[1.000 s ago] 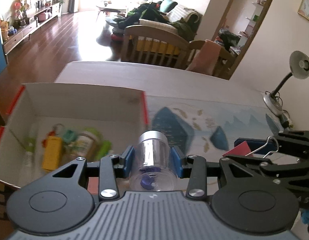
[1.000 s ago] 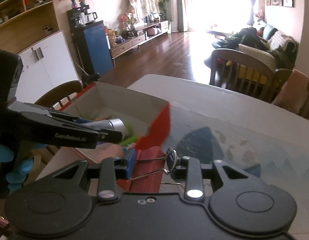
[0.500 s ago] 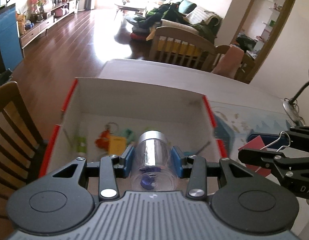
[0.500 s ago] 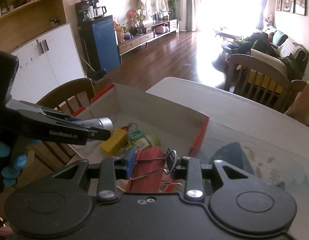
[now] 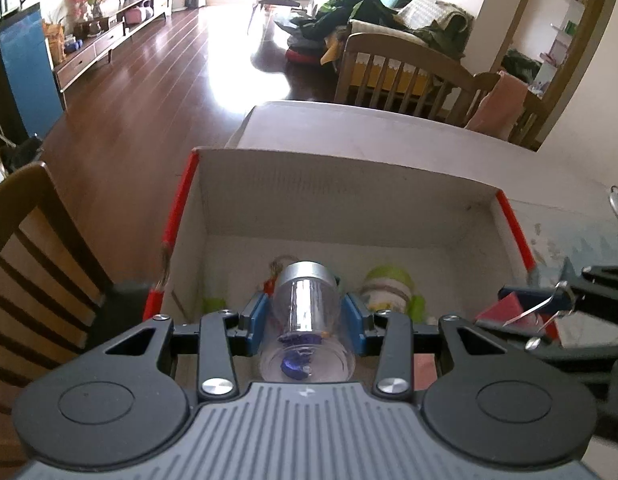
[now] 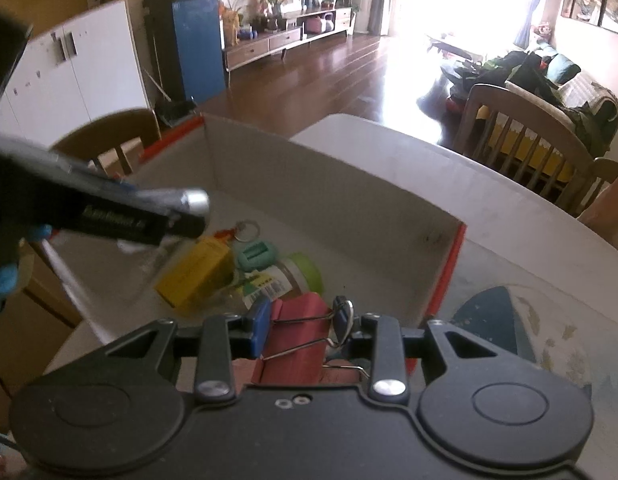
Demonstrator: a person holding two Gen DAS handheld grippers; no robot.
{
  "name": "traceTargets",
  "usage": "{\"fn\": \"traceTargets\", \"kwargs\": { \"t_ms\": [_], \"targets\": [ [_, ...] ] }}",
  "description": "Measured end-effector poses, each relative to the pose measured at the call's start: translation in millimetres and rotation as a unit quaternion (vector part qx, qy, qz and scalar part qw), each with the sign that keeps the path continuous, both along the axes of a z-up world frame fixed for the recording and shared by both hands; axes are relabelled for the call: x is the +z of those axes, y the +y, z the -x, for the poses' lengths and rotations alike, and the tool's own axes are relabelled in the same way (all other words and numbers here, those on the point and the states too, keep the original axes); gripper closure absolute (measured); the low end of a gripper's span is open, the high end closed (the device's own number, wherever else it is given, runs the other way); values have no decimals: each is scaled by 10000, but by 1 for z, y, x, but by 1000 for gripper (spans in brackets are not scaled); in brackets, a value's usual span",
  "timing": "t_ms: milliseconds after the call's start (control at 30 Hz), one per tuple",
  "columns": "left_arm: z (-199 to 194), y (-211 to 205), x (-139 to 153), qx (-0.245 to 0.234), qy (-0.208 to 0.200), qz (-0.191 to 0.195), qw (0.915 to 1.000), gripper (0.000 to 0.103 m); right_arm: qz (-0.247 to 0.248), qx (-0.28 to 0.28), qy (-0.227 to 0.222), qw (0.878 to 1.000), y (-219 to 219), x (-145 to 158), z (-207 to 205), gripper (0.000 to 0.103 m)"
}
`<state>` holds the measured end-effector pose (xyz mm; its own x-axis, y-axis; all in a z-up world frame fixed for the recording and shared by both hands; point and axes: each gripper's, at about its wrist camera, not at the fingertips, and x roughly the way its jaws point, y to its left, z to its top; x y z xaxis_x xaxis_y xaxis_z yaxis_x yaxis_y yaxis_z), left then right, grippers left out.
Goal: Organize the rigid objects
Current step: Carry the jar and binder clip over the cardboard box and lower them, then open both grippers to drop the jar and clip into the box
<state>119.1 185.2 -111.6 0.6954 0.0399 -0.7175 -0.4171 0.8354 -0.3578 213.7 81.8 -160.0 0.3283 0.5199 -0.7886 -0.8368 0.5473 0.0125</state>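
Note:
My left gripper [image 5: 307,314] is shut on a clear plastic jar [image 5: 307,320] with a silver lid and holds it over the open cardboard box [image 5: 341,196]. The jar's lid [image 6: 195,200] and the left gripper also show in the right wrist view. My right gripper [image 6: 303,322] is shut on a red binder clip [image 6: 297,336] with wire handles, above the box's near right part. The clip also shows at the right of the left wrist view [image 5: 505,310]. In the box lie a yellow block [image 6: 197,272], a teal key fob [image 6: 257,254] and a green-lidded jar [image 6: 285,280].
The box has red edges [image 6: 449,264] and sits at the left end of a grey table [image 6: 409,160]. A wooden chair [image 5: 33,240] stands left of the box. A patterned mat [image 6: 549,320] covers the table to the right. More chairs [image 5: 401,68] stand behind the table.
Both grippers moved left and forward over the box with their loads. The box now fills the middle of both views, and the jar hangs above the items inside.

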Motion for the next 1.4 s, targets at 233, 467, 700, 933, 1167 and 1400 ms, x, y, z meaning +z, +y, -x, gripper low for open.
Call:
{"fn": "traceTargets", "kwargs": {
  "t_ms": [233,467,700,933,1167,1400],
  "targets": [
    [-38,6,-9,-149,233,-174,9995,62,204,53,-26,9998,13,-16,3,70],
    [-60,10,-22,-202,581,-299,9977,62,332,40,95,9994,17,-27,3,70],
    [-67,12,-27,-294,761,-266,9963,62,400,-48,198,9990,17,-33,8,70],
    [-65,11,-35,-286,921,-136,9953,62,411,-85,275,9987,17,-29,8,66],
    [-55,10,-31,-216,903,-59,9957,45,355,86,299,9989,15,-23,13,49],
    [-39,8,-24,-156,792,-34,9967,39,249,-45,291,9993,8,-18,13,35]
  ]
}}
